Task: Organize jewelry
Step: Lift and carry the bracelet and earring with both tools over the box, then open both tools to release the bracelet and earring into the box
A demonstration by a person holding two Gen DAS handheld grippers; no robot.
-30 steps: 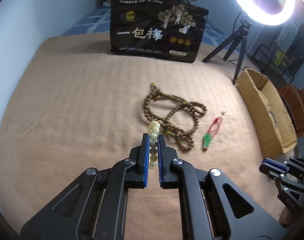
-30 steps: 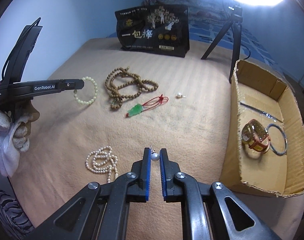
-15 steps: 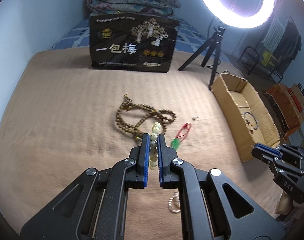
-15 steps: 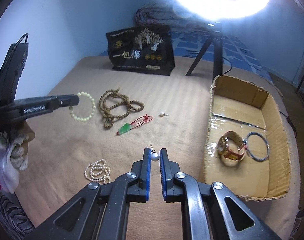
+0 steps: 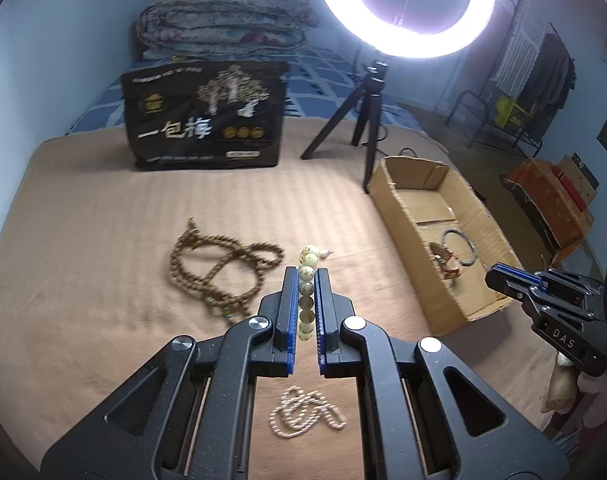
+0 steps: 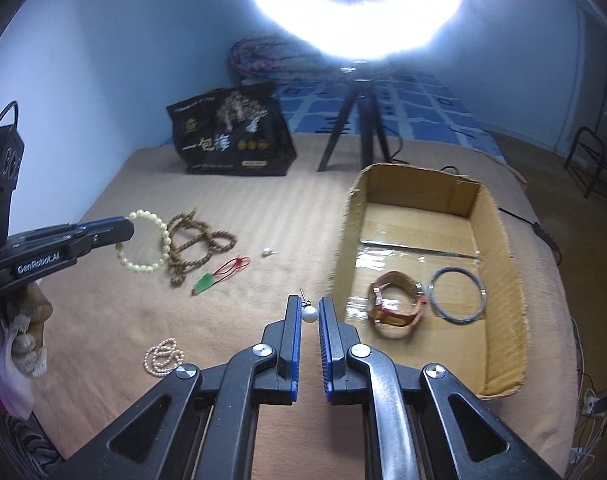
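Note:
My left gripper (image 5: pixel 307 276) is shut on a pale green bead bracelet (image 5: pixel 306 280), which hangs as a loop (image 6: pixel 147 245) from it in the right wrist view. The right gripper (image 6: pixel 309 308) is shut on a pearl stud earring (image 6: pixel 308 313), lifted above the blanket just left of the cardboard box (image 6: pixel 499 216). In the box lie a watch (image 6: pixel 397 305) and a thin bangle (image 6: pixel 457 294). On the tan blanket lie a brown bead necklace (image 5: pixel 219 264), a white pearl string (image 5: pixel 305 416), a green pendant on red cord (image 6: pixel 215 276) and a second small pearl earring (image 6: pixel 268 252).
A black printed bag (image 5: pixel 207 124) stands at the back of the blanket. A ring light on a black tripod (image 5: pixel 363 120) stands beside the box's far end. A folded quilt (image 5: pixel 223 20) lies behind the bag. Gloved hands hold both tools.
Both grippers have risen and swung to the right toward the box, each still holding its piece. The box now shows deeper in both views, and the pearl string has come into the left view.

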